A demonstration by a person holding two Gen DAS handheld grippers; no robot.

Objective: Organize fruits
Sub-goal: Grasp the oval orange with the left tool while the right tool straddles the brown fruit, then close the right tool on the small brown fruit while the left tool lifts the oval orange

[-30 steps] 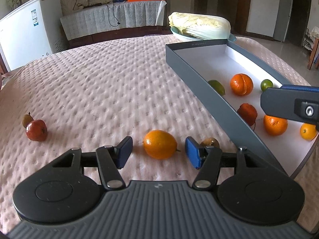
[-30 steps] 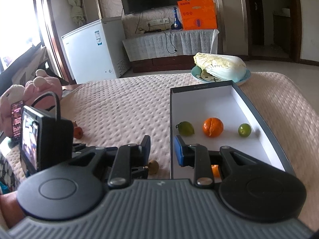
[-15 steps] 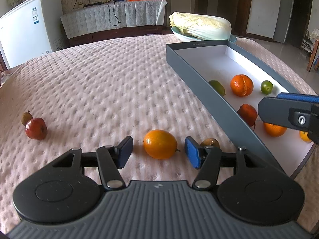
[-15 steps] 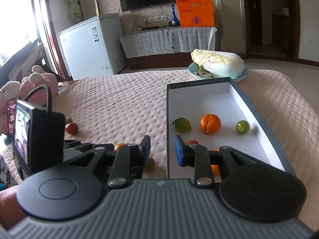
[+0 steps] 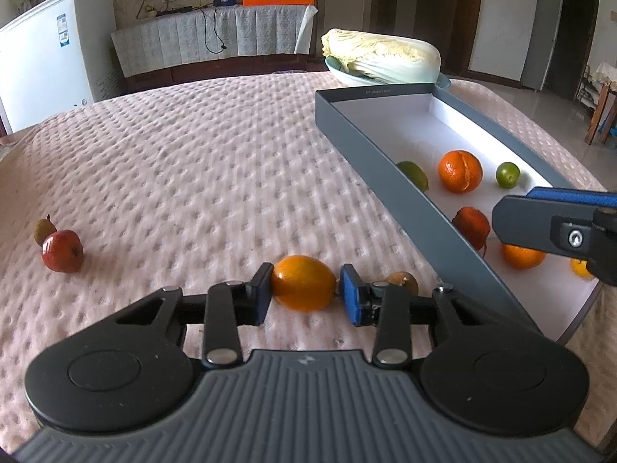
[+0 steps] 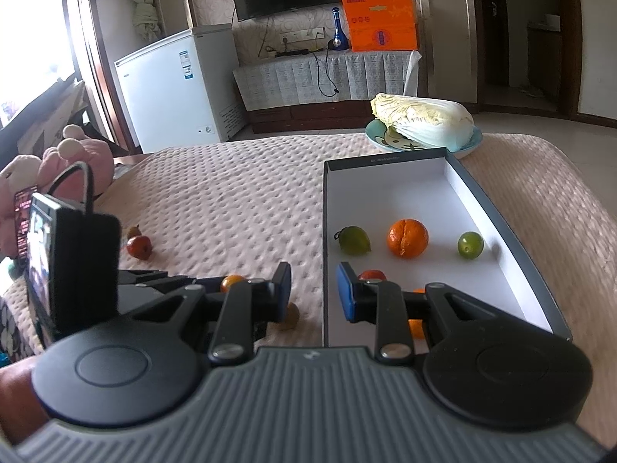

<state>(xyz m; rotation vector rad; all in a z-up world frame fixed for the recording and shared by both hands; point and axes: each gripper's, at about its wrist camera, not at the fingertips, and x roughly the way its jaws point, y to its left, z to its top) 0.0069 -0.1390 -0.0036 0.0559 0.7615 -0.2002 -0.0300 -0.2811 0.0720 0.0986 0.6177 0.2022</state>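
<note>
Pink quilted tabletop (image 5: 216,162) carrying loose fruit, a box and a plate.

The grey box (image 5: 385,177) lies along the tabletop's right part, its white inside up. Beyond the box's far end sits a pale blue plate (image 6: 472,142). Just left of the box's near end lies a small brown fruit (image 5: 403,282), and beside that an orange (image 5: 304,282). Well left of the box lie a red fruit (image 5: 61,251) and a small greenish one (image 5: 43,229), touching.
</note>
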